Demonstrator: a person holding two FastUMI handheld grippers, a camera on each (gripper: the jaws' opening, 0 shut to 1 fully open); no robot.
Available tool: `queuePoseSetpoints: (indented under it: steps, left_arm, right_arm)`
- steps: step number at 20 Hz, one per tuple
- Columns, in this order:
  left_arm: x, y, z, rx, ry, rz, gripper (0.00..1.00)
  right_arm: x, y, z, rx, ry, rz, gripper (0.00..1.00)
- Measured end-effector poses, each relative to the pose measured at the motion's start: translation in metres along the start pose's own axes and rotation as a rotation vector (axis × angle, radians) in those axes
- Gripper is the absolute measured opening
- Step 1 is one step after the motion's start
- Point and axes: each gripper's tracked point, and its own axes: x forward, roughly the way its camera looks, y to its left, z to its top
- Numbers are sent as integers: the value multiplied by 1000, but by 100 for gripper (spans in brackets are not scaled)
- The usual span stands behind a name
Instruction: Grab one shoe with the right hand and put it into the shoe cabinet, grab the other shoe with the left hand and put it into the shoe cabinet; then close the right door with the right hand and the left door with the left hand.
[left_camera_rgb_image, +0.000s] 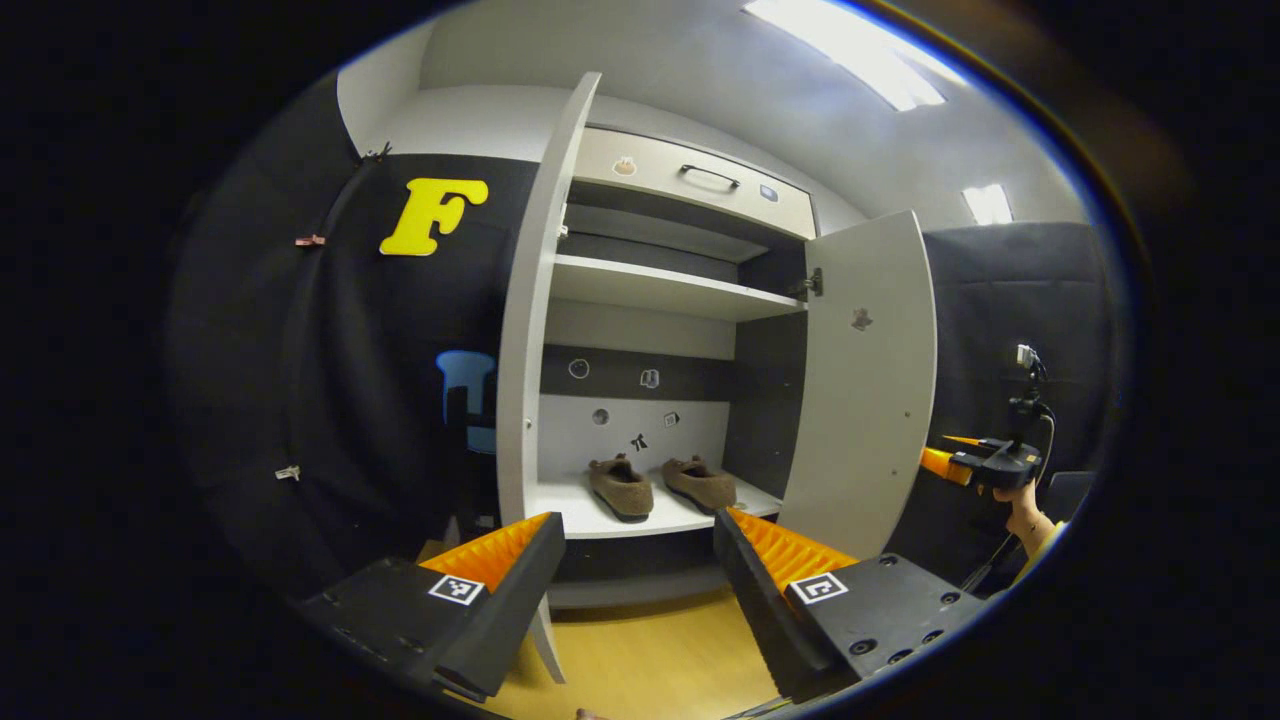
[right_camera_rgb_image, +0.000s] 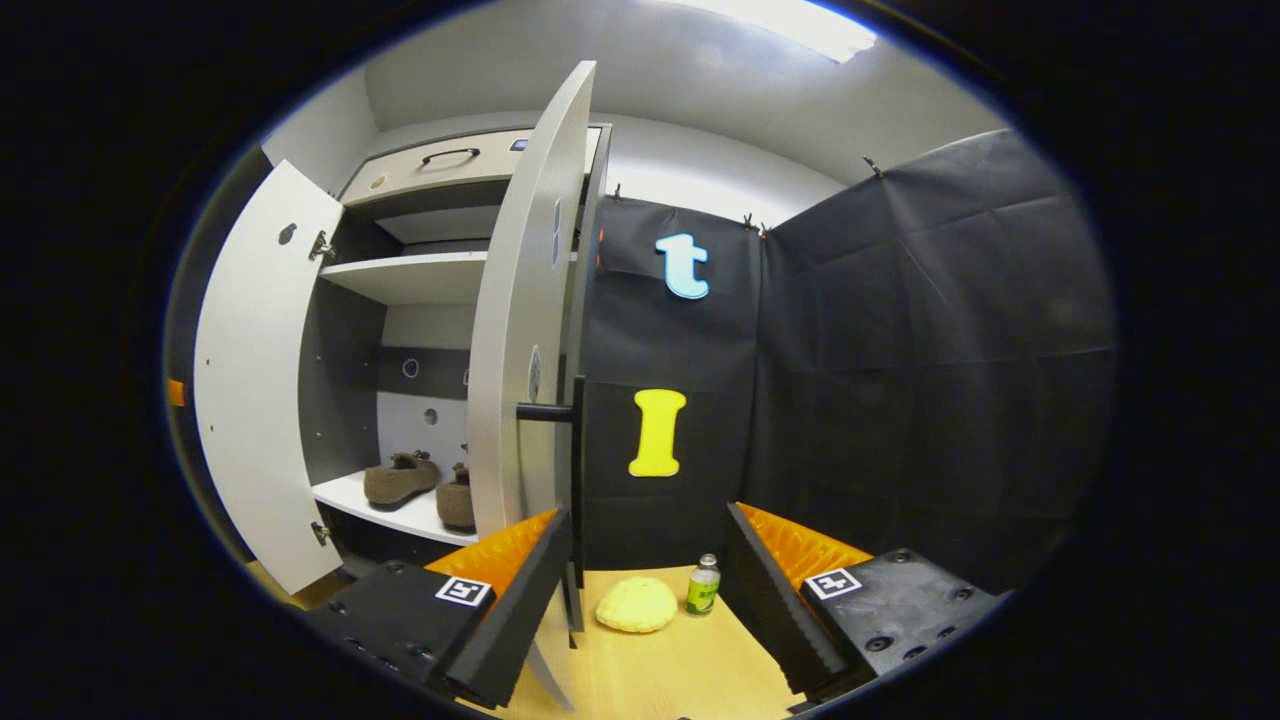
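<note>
Nearest the lens in the left gripper view, the left gripper (left_camera_rgb_image: 640, 590) is holding its ridged fingers spread wide with nothing between them, pointing at the open shoe cabinet (left_camera_rgb_image: 660, 290). Two brown, fuzzy shoes (left_camera_rgb_image: 622, 487) (left_camera_rgb_image: 700, 482) are sitting side by side, apart from each other, on the white bottom shelf (left_camera_rgb_image: 570, 510), with bare shelf showing in front of them. The left door (left_camera_rgb_image: 535, 330) is standing edge-on beside the left finger; the right door (left_camera_rgb_image: 865, 385) is swung outward, flat and smooth. Beyond it a hand (left_camera_rgb_image: 1022, 510) is holding the other gripper. In the right gripper view, the right gripper (right_camera_rgb_image: 650, 590) is likewise spread and empty, its left finger just beside the right door's edge (right_camera_rgb_image: 520, 350), where a dark bar handle (right_camera_rgb_image: 545, 411) is projecting. On the wooden floor (right_camera_rgb_image: 680, 670) a yellow sponge (right_camera_rgb_image: 636, 605) and a small bottle (right_camera_rgb_image: 703, 585) are lying near the wall.
</note>
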Motion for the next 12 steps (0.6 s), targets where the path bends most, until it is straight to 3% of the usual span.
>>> queuePoseSetpoints:
  steps: [3, 6, 12]
  left_arm:
    - [-10, 19, -1, 13, 5, 80, 95]
    - [-16, 40, -1, 46, 19, 167, 95]
    - [-13, 41, 1, 33, 20, 184, 95]
  right_arm:
    - [3, 7, -1, -2, 1, 51, 91]
    - [4, 18, -2, 33, 10, 96, 95]
    - [7, 79, -5, 51, 21, 239, 95]
